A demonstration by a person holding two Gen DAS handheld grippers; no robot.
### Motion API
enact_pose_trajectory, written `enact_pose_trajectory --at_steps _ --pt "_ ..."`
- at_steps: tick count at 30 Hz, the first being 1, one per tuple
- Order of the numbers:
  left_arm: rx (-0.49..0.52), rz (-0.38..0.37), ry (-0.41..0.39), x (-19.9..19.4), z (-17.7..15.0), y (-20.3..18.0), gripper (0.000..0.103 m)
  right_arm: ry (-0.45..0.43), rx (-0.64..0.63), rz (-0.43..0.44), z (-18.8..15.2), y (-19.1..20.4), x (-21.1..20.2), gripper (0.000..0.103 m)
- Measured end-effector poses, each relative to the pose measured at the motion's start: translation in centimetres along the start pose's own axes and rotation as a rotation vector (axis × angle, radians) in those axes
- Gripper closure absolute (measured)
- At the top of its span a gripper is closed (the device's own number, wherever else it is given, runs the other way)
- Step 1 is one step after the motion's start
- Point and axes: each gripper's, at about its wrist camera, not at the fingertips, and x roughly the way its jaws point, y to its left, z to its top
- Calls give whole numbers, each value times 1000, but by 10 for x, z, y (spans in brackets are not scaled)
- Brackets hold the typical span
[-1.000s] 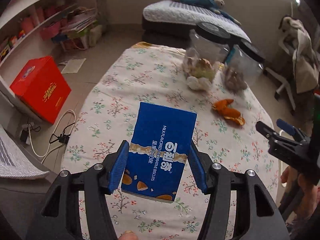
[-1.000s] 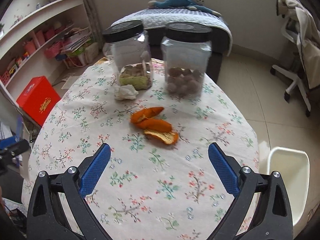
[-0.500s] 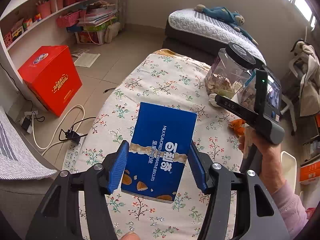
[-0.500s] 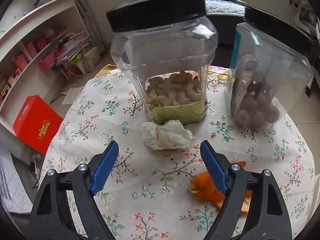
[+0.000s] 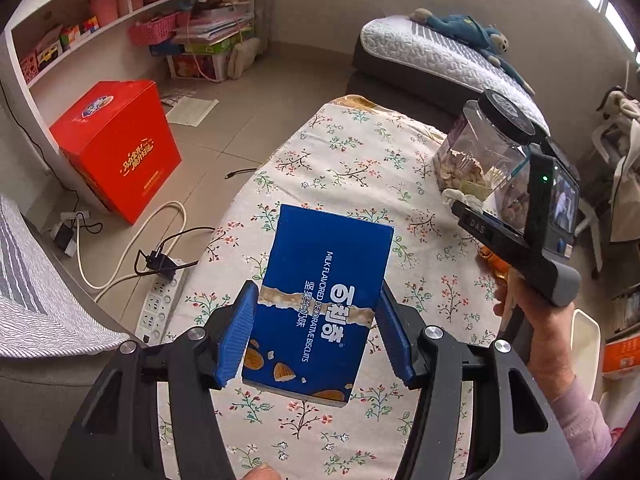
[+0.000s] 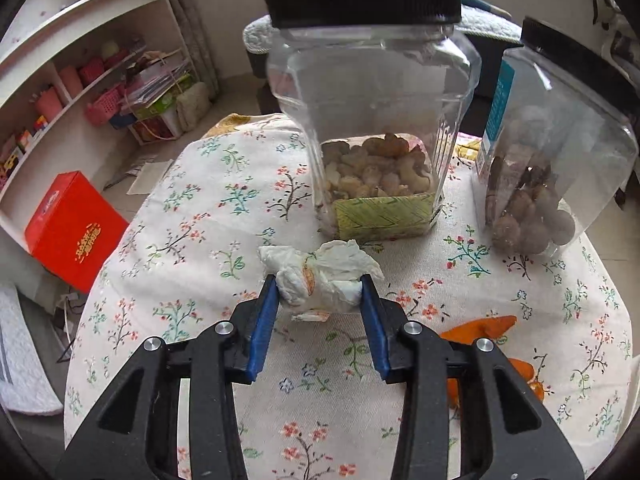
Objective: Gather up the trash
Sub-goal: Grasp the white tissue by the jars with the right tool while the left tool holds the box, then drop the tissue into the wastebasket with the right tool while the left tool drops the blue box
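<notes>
My left gripper (image 5: 316,328) is shut on a blue biscuit box (image 5: 324,292) and holds it above the floral tablecloth (image 5: 360,160). My right gripper (image 6: 320,308) is closed on a crumpled white tissue (image 6: 320,276) that rests on the tablecloth (image 6: 200,220) just in front of a clear jar of nuts (image 6: 372,128). Orange peel (image 6: 480,328) lies to the right of the right gripper, partly hidden behind its arm. In the left wrist view the right gripper's body (image 5: 520,232) reaches toward the jar (image 5: 480,148).
A second clear jar with round brown nuts (image 6: 552,152) stands at the right. A red box (image 5: 116,148), a power strip and cables (image 5: 160,288) lie on the floor at the left. A white bin (image 5: 584,344) stands beside the table at the right.
My right gripper moved forward to the tissue and its jaws closed from wide open onto it. The left gripper kept its hold on the box and rose a little.
</notes>
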Motion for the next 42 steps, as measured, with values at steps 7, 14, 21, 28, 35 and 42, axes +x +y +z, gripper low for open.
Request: enact_pose_trajectory --at_steps 7,14,21,28,35,42 --pt "4 17 -39 -7 -2 -3 45 -82 -103 20 -21 20 -67 65" --pt "34 28 -108 -22 -8 -16 45 -176 -193 36 -32 40 -129 65" --pt "92 56 -229 -43 -16 -42 45 -251 -226 17 -44 35 -171 65" --pt "135 94 -390 -69 -27 -77 45 -350 -223 -47 -58 10 -202 65" --pt "166 122 -545 -86 -42 -124 45 -448 -196 -109 -62 -19 -227 65" --pt "185 88 -611 -95 -56 -163 45 -512 -161 -177 -63 -55 -249 65"
